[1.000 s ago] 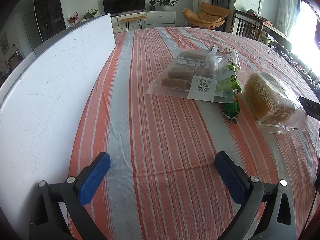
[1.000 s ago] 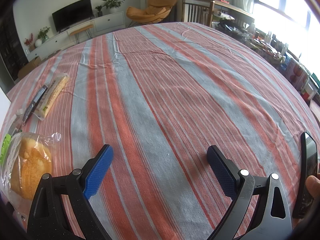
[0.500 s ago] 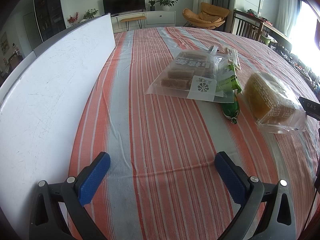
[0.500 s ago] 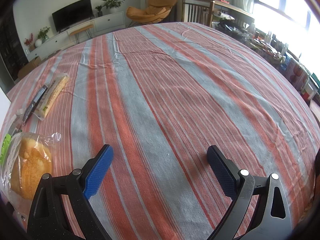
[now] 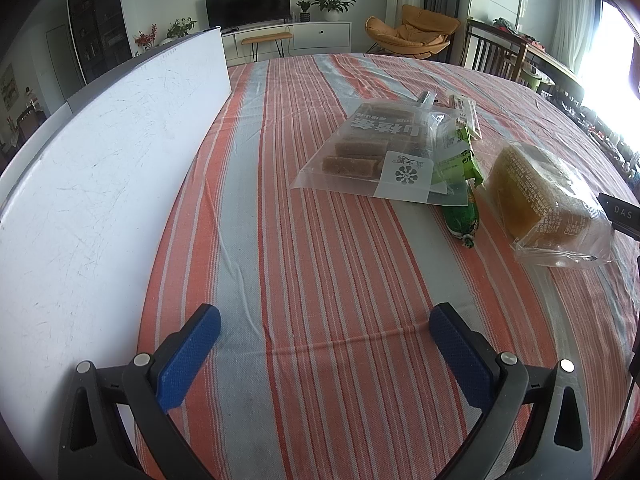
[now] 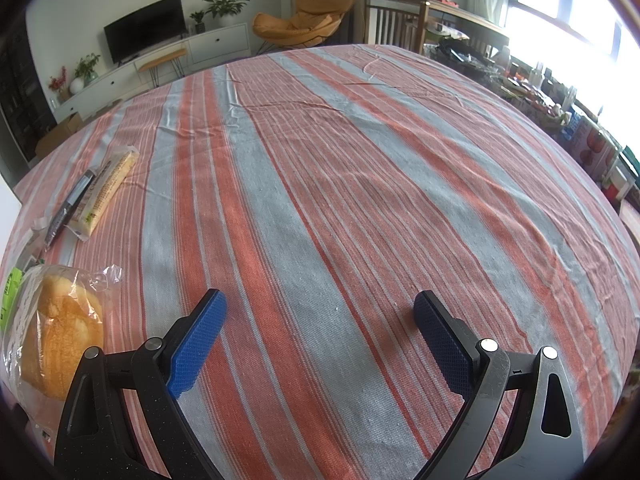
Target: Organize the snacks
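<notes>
In the left wrist view a clear bag of brown snack bars (image 5: 376,152) lies on the striped tablecloth, partly over a green packet (image 5: 460,184). A bagged bread loaf (image 5: 536,192) lies to its right and also shows in the right wrist view (image 6: 56,328). A thin yellow wafer pack (image 6: 106,192) and a dark stick pack (image 6: 70,208) lie further back. My left gripper (image 5: 326,336) is open and empty, well short of the snacks. My right gripper (image 6: 320,328) is open and empty over bare cloth, right of the bread.
A tall white board (image 5: 100,168) stands along the table's left side. The striped tablecloth (image 6: 360,160) covers the whole table. Chairs (image 6: 396,24) and cluttered shelves (image 6: 560,104) stand beyond the far and right edges. A black device edge (image 5: 620,212) shows at the right.
A dark phone and fingertip at the right edge of the right wrist view have gone out of sight. Both grippers and the snacks have not moved.
</notes>
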`<state>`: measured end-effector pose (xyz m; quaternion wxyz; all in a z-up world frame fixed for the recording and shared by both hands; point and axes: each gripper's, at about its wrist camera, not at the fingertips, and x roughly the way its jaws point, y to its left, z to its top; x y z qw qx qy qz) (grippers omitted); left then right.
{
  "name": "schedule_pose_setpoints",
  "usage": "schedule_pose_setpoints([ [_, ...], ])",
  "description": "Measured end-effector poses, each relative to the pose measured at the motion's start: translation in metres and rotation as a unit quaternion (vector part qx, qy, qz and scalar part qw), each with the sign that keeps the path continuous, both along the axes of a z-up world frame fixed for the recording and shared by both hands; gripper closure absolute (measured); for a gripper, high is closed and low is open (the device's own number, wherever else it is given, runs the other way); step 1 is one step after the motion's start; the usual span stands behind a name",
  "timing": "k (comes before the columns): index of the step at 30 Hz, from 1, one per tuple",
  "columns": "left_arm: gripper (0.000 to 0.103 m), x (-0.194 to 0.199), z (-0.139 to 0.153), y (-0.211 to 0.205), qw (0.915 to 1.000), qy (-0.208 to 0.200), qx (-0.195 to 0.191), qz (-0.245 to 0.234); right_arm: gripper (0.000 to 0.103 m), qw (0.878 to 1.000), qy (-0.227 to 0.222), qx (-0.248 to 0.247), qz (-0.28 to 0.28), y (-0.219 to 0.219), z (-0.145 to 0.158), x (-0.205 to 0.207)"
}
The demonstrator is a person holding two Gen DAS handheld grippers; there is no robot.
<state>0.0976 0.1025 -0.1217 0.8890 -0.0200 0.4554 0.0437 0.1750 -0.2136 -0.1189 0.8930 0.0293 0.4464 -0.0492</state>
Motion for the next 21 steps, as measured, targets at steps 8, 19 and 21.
schedule_pose_setpoints([
  [8, 0.0, 0.0006, -0.0006, -0.0004, 1.0, 0.0, 0.0, 0.0, 0.006, 1.0, 0.0, 0.0, 0.0, -0.0001, -0.001, -0.0014],
  [19, 0.0, 0.0005, -0.0004, -0.0002, 1.0, 0.0, 0.0, 0.0, 0.006, 1.0, 0.0, 0.0, 0.0, 0.0002, 0.0007, 0.001],
  [21, 0.0, 0.0011, -0.0011, -0.0005, 1.0, 0.0, 0.0, 0.0, 0.006, 1.0, 0.0, 0.0, 0.0, 0.0002, 0.0006, 0.0009],
])
